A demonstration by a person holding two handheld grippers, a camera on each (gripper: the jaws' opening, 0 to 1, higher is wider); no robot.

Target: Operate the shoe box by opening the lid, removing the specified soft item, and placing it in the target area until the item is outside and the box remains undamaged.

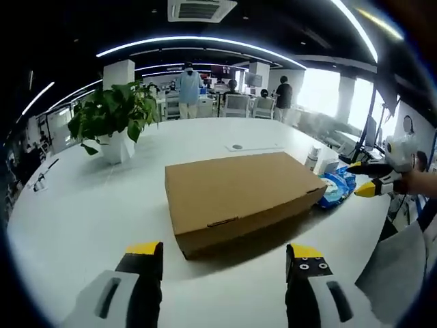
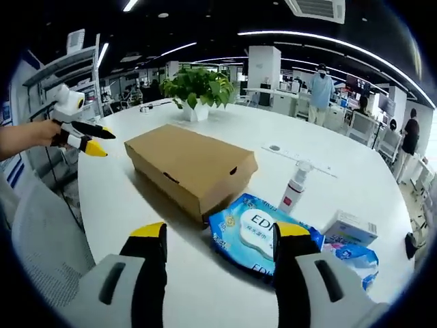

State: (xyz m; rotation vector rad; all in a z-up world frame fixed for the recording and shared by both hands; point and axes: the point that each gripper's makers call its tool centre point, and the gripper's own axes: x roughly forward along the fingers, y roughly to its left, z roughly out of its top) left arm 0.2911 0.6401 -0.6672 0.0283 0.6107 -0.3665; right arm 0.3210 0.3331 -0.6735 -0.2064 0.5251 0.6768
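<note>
Left gripper [image 1: 225, 263]: jaws spread wide, nothing between them, hovering at the near edge of the surface [image 1: 82, 205].
Right gripper [image 2: 215, 242]: jaws also wide apart and empty, above the blue wipes pack [image 2: 263, 236].
Shoe box [image 1: 242, 195]: closed, lid down, lying flat on the white surface straight ahead of the left gripper; its long axis runs left to right and slightly away in the left gripper view.
Nearer gripper: by my judgement the left one, which faces the long front edge of the lid squarely; the right sits off one short end of the box.
Hidden: the soft item, inside the shut box; the hinge side of the lid is hard to make out.
Nearby: spray bottle [image 2: 295, 184], small carton [image 2: 351, 227], potted plant [image 1: 116, 119].
</note>
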